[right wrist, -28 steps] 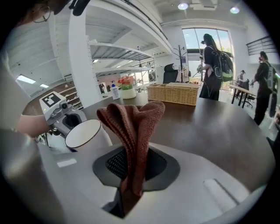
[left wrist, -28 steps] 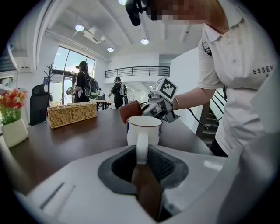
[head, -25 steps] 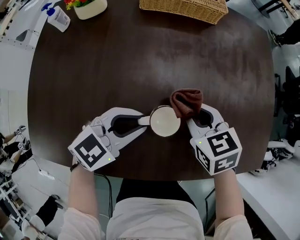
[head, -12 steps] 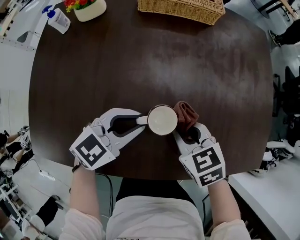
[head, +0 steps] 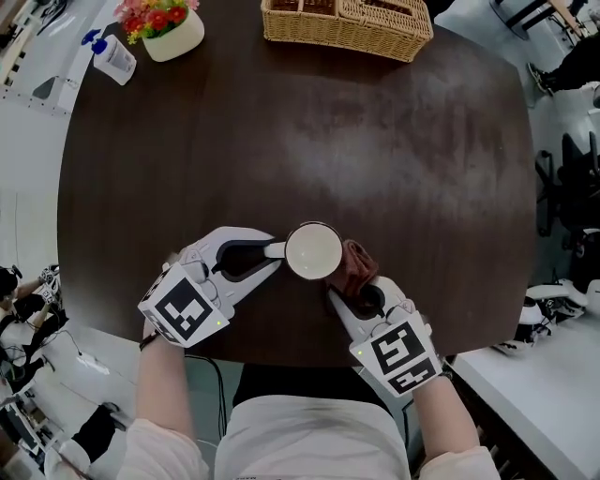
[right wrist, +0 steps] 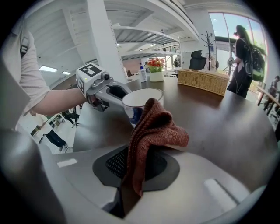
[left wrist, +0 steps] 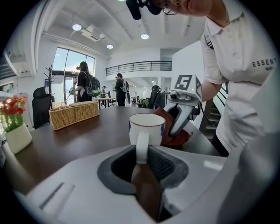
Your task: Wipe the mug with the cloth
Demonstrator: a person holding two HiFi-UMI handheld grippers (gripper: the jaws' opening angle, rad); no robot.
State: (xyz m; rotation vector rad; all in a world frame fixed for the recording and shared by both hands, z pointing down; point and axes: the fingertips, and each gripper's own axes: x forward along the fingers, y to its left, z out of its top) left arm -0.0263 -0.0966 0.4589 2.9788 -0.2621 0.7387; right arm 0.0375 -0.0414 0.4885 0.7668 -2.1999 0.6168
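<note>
Standing upright near the six o'clock edge of the dark, faintly glossy wood tabletop [head: 394, 150] is the mug [head: 313, 251]: round, white and glazed, with a thin dark line on its rim and a blue marking on its side. From the mug's nine o'clock, the left hand-held gripper [head: 273, 249] comes in with its smooth grey plastic jaws pressed together on the mug's white loop handle. At the mug's four o'clock, the cloth [head: 356, 267], a rust-brown piece with a coarse knitted weave, is bunched into soft folds against the mug's side. The right hand-held gripper [head: 345, 287] pinches it, a tail of the fabric hanging down between the closed jaws over their ribbed black pads. Both gripper bodies reach back to the rounded near edge, so there is little tabletop on that side. Beyond the mug, from the middle out to three o'clock, the wood is bare and wide. At the twelve o'clock edge sits a woven wicker basket [head: 347, 26], and around eleven o'clock a white pot of red and yellow flowers [head: 167, 28] beside a clear spray bottle [head: 114, 56].
</note>
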